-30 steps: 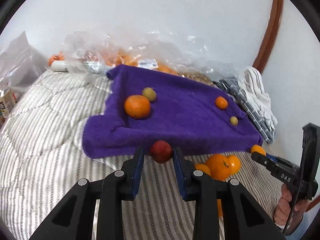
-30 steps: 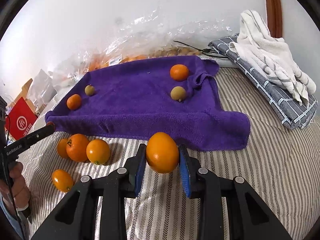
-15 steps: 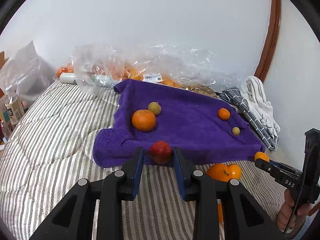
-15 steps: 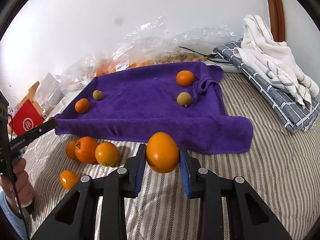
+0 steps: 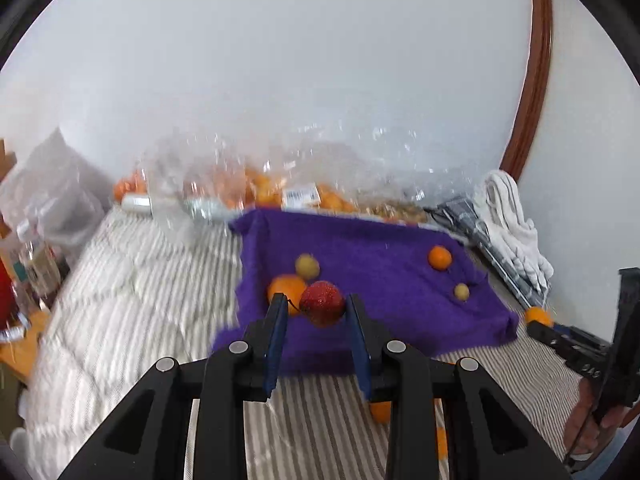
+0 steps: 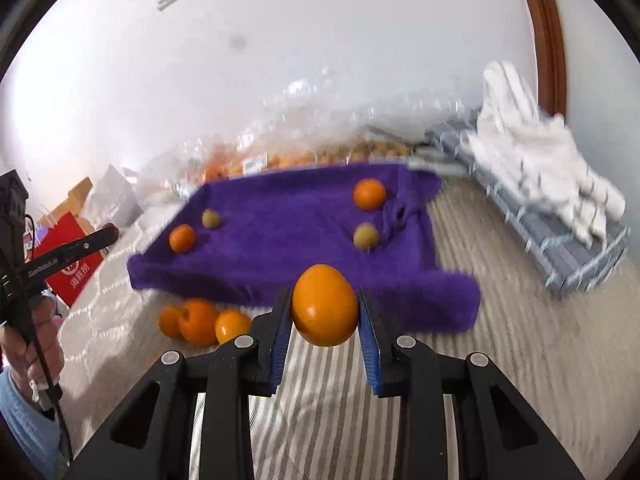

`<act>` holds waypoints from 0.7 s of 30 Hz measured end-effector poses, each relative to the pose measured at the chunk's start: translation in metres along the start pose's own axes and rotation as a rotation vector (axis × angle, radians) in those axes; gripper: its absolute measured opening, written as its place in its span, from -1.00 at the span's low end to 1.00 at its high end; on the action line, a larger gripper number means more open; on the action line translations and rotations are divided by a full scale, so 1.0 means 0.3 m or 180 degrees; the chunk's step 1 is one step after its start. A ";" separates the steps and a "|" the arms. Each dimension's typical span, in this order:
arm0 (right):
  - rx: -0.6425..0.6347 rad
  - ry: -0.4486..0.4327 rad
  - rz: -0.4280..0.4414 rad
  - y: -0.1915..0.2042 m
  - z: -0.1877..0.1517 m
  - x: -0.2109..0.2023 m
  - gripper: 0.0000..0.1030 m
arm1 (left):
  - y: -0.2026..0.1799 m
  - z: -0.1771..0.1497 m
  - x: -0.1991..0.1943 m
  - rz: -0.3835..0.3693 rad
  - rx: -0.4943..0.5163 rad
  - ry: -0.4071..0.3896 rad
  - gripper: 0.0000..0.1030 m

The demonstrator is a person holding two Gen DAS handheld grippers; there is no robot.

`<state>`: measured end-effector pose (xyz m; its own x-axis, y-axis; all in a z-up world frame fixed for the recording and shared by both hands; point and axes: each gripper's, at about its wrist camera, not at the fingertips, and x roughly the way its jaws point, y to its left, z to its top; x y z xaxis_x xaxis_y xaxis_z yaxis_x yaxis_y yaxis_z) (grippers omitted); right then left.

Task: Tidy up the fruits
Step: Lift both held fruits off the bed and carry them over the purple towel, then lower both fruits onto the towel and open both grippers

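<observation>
now red fruit (image 5: 322, 303) between left fingers (image 5: 277, 328), apart

1. Left gripper (image 5: 317, 312): fingers level, pointing forward, jaws parted wider than the red fruit (image 5: 322, 303) between them; contact unclear.
2. Right gripper (image 6: 325, 307): jaws closed on an orange (image 6: 324, 305), both pads touching it, fruit held off the bed.
3. Left hand (image 6: 34, 344) wraps its handle; right hand (image 5: 596, 420) likewise.
</observation>
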<state>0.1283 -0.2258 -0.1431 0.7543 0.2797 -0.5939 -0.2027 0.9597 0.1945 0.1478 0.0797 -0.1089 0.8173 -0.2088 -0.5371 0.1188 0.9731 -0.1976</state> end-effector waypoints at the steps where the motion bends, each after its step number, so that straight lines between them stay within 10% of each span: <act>1: -0.0009 -0.0032 -0.0015 -0.001 0.021 -0.008 -0.38 | 0.000 0.024 0.004 0.0014 0.0009 -0.0044 -0.45; 9: 0.0033 -0.0171 -0.0113 0.011 0.183 0.077 -0.38 | 0.011 0.072 0.105 0.0023 -0.0034 -0.0139 -0.45; 21: 0.0201 -0.0052 -0.0012 -0.021 0.112 0.246 -0.38 | 0.030 -0.009 0.206 0.0116 0.0095 0.0069 -0.45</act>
<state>0.2062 -0.2121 -0.1620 0.7652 0.2751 -0.5820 -0.1605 0.9571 0.2413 0.1977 0.0752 -0.1461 0.8089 -0.1750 -0.5613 0.1062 0.9825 -0.1532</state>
